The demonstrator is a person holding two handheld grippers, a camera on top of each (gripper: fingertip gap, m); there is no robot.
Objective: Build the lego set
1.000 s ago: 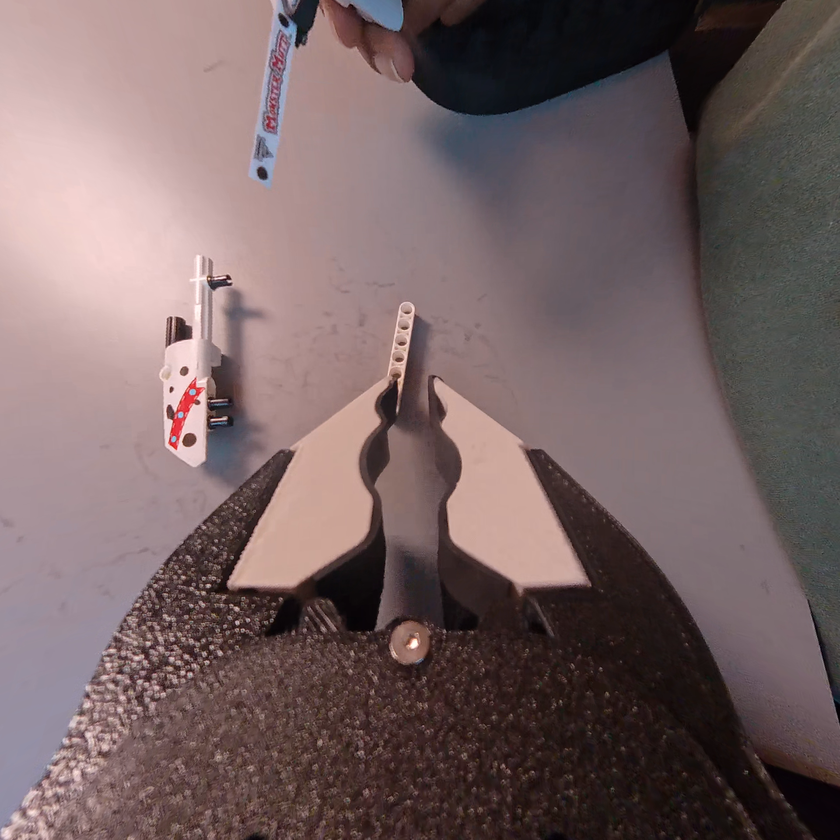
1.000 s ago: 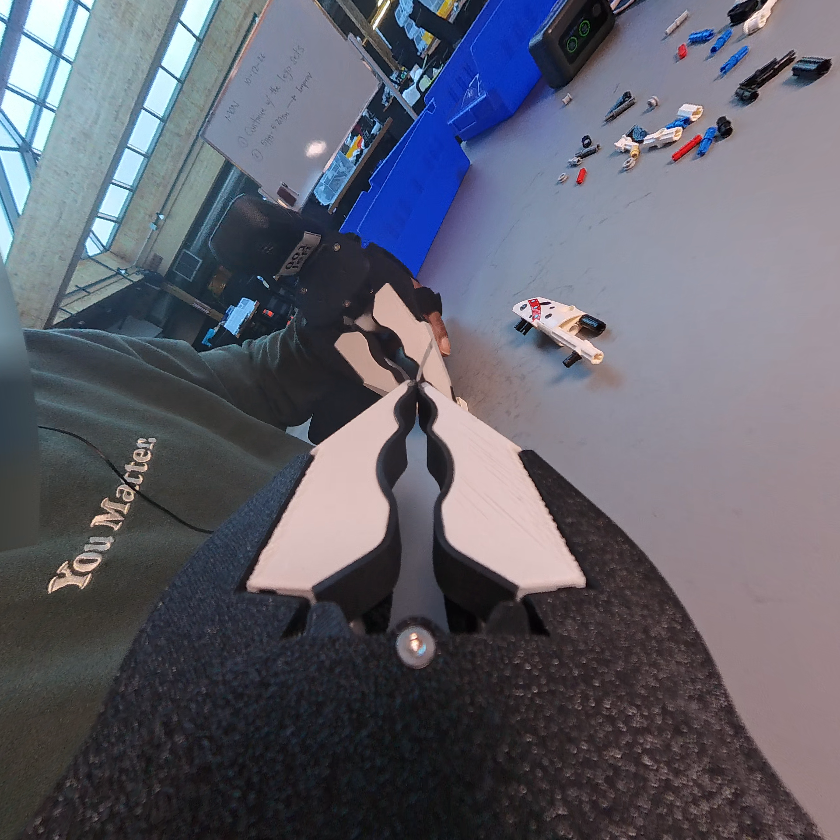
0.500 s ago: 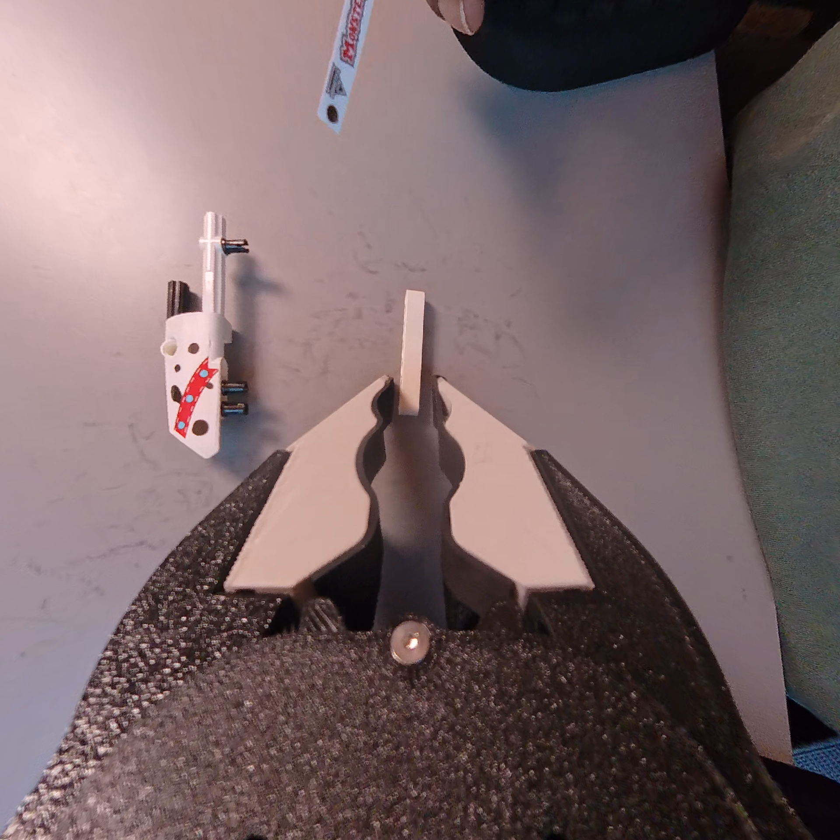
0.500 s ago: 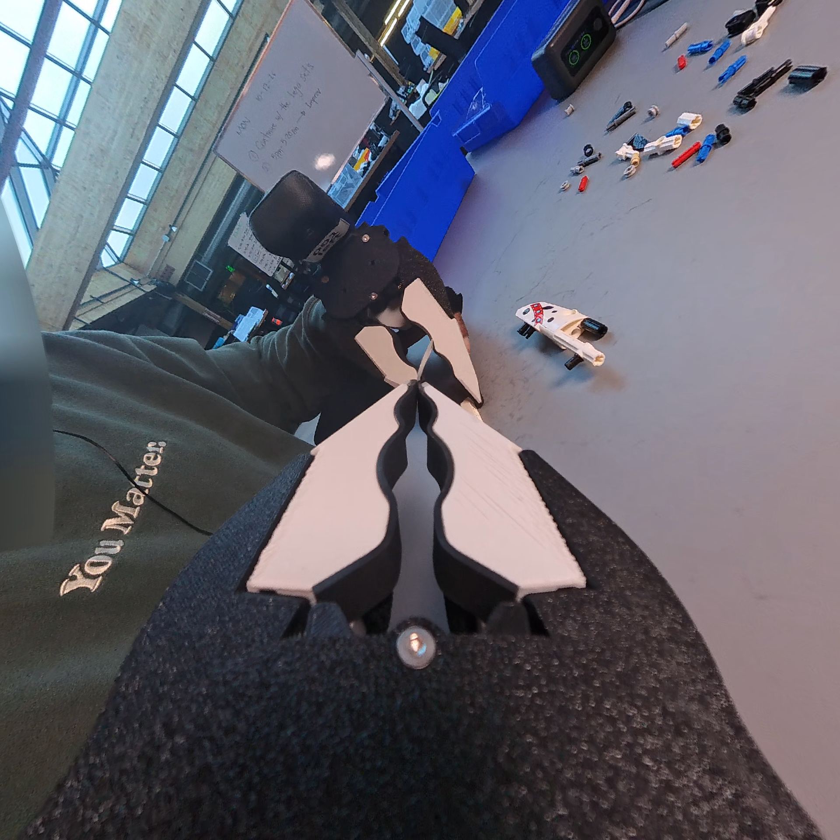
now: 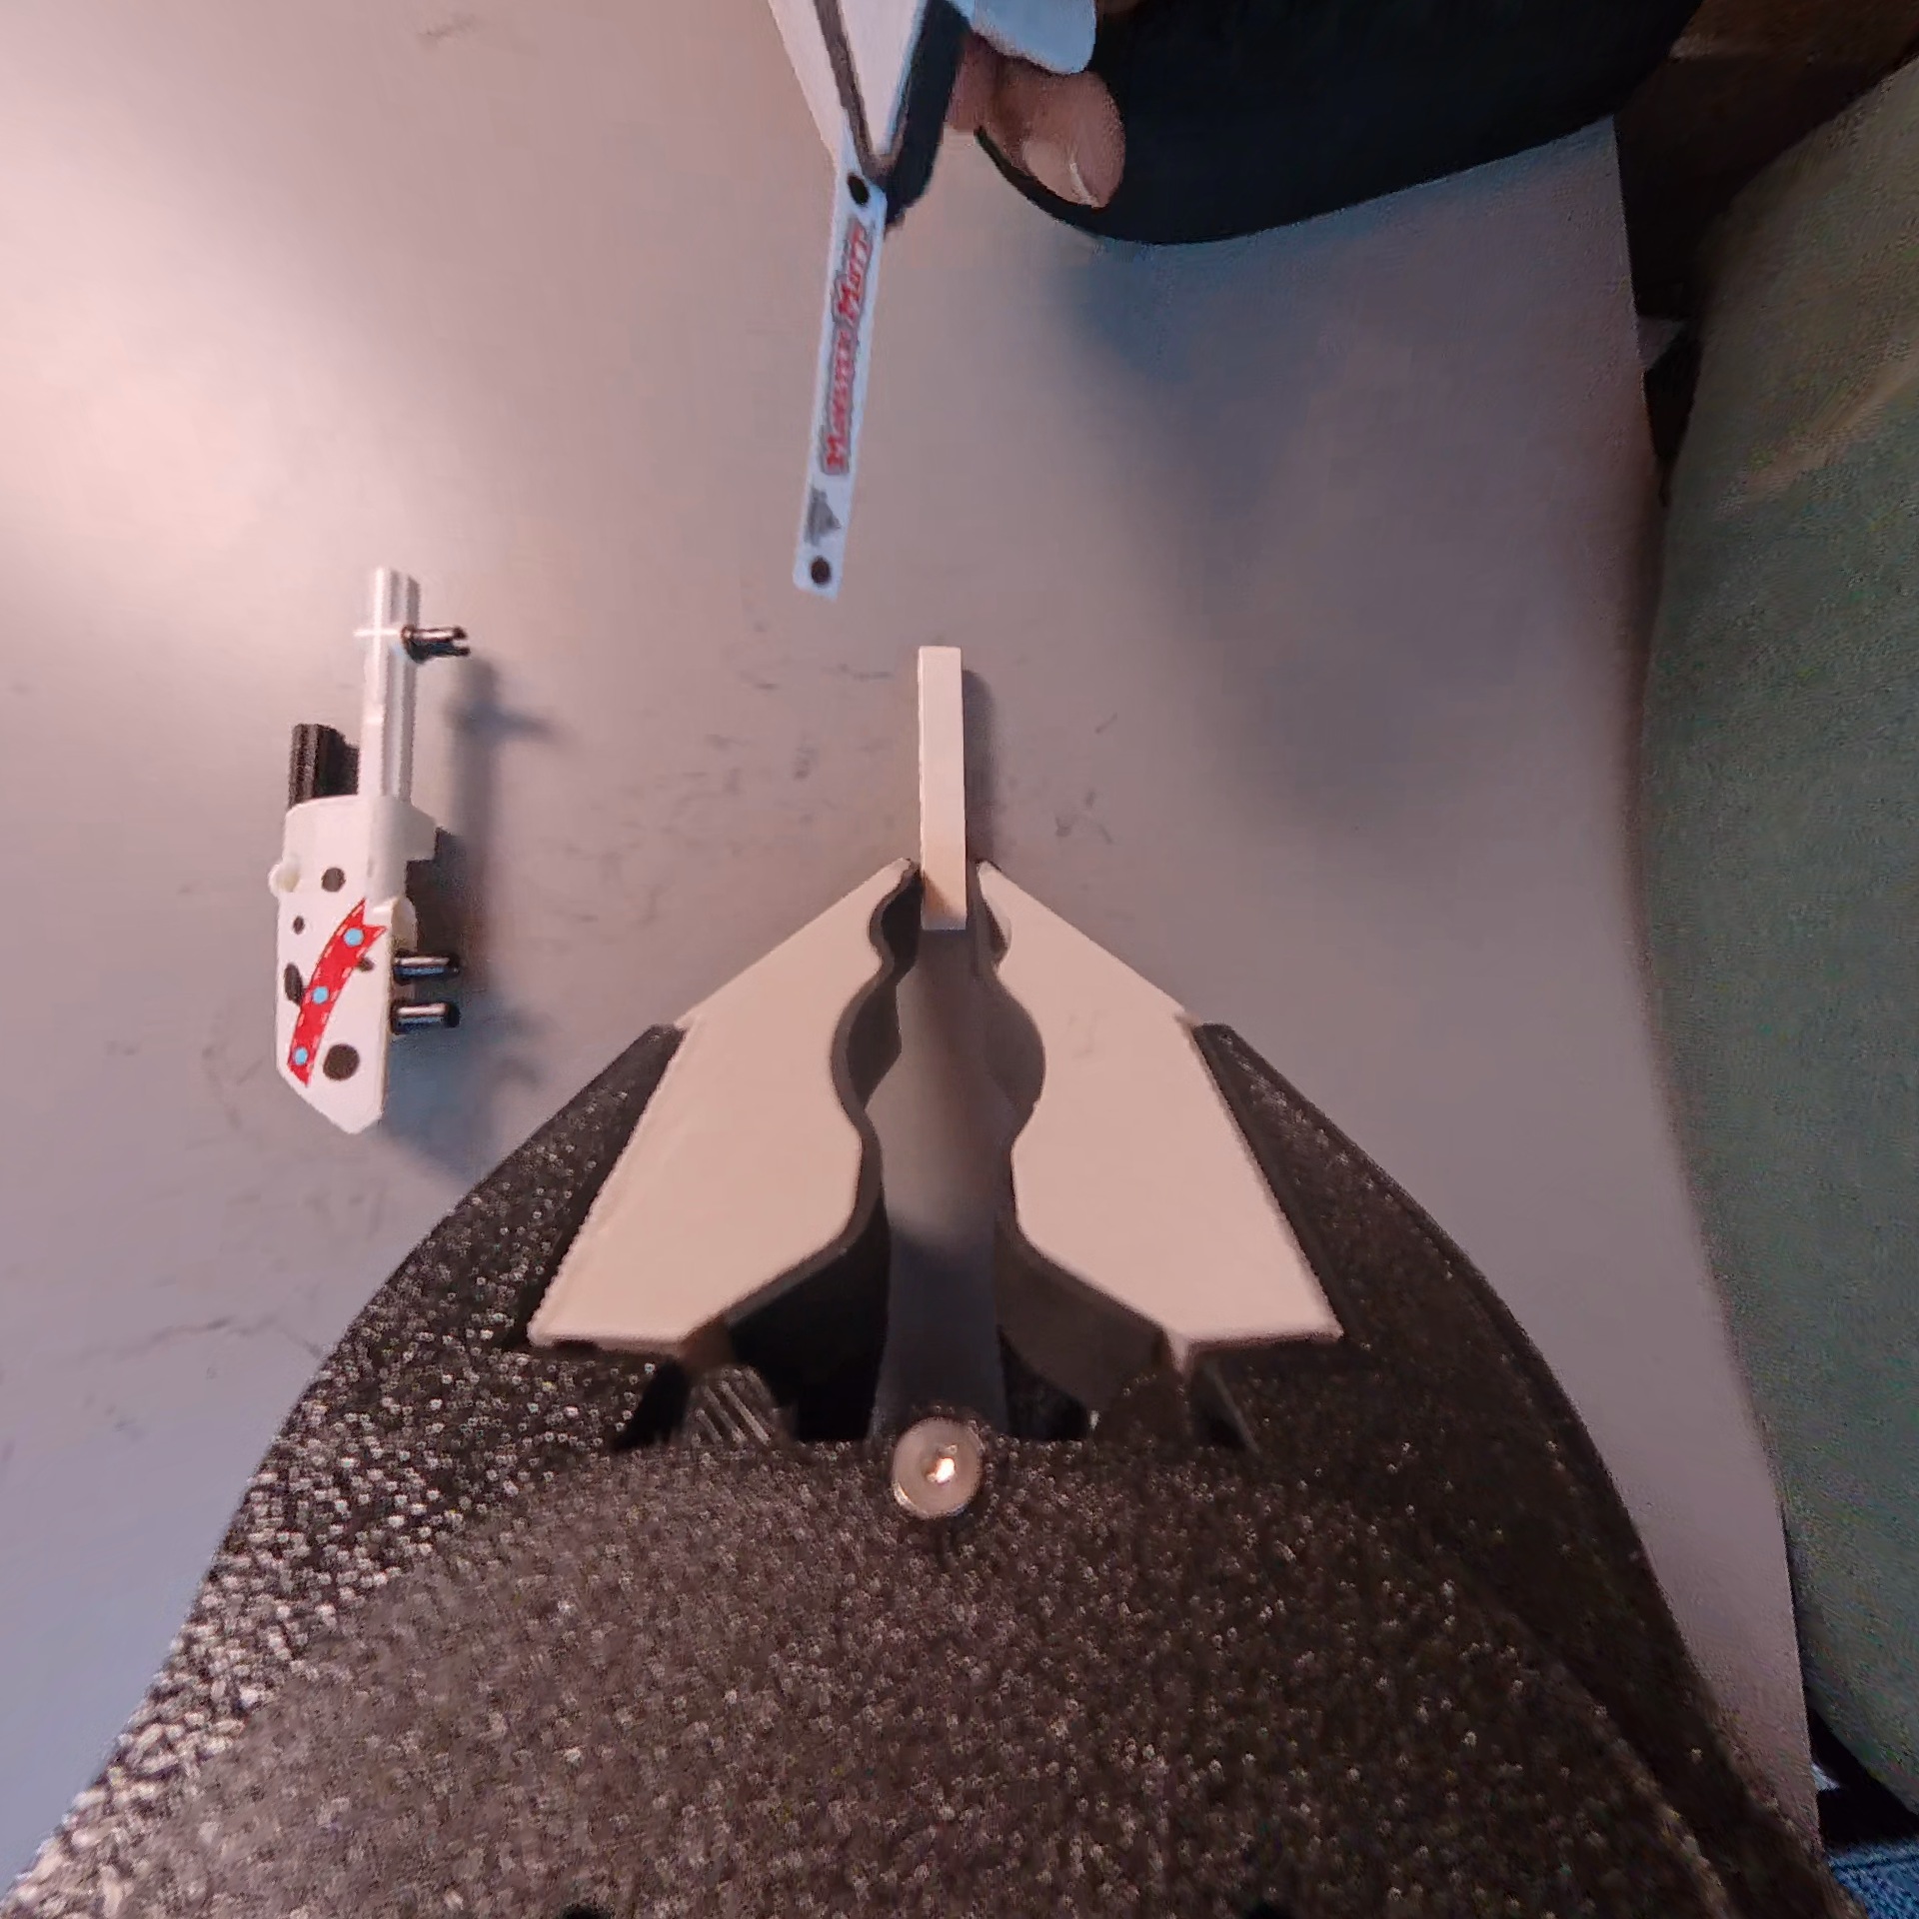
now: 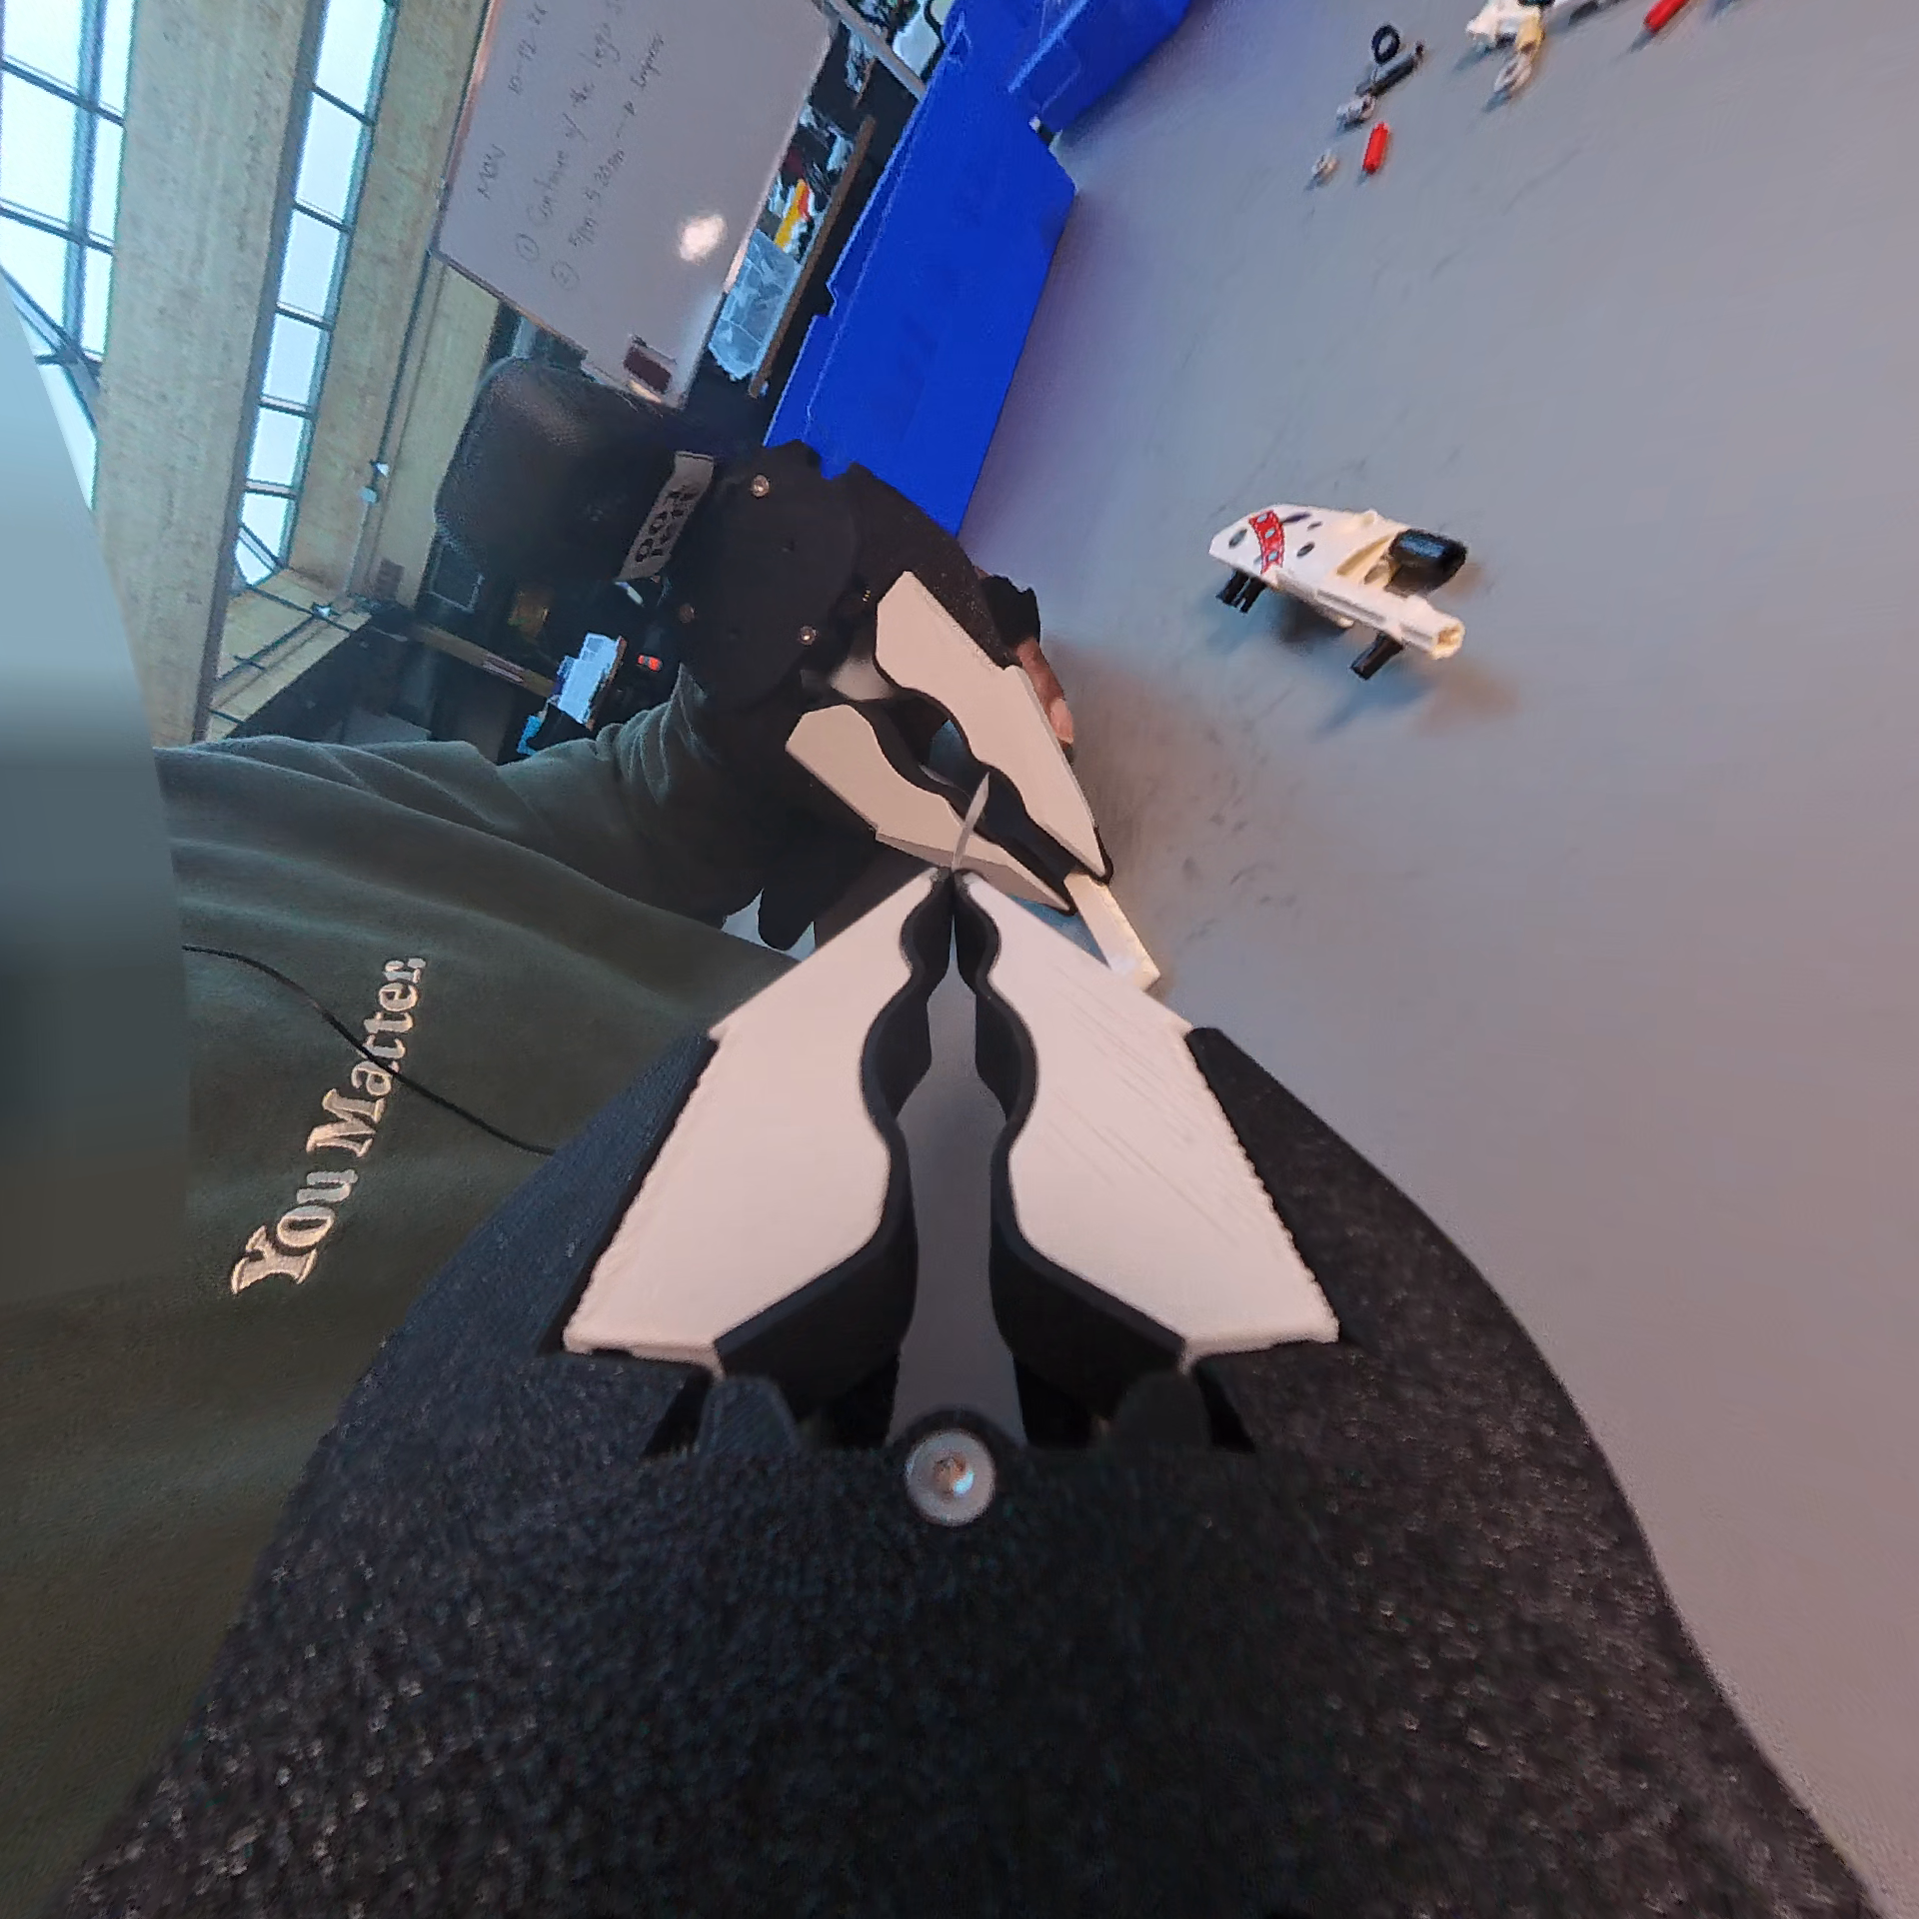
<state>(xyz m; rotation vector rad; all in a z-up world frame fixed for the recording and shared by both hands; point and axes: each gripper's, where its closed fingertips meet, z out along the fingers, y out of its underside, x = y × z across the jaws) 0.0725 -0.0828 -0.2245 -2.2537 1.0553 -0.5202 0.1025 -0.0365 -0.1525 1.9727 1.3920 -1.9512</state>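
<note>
Pinching a plain white beam (image 5: pixel 941 768) at frame centre, the left gripper (image 5: pixel 943 893) holds it edge-up over the grey table (image 5: pixel 1298 623). The right gripper (image 5: pixel 883 156), top of frame, is clamped on a stickered strip (image 5: pixel 839 384) that hangs toward it. Both grips are narrow tip holds, so pressing the pieces together could twist either loose. The half-built white body (image 5: pixel 338 935) lies at left.

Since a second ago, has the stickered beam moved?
Yes: against the spotted assembly on the table, the stickered beam has swung right and down-frame, nearer the plain beam in the left gripper.
</note>
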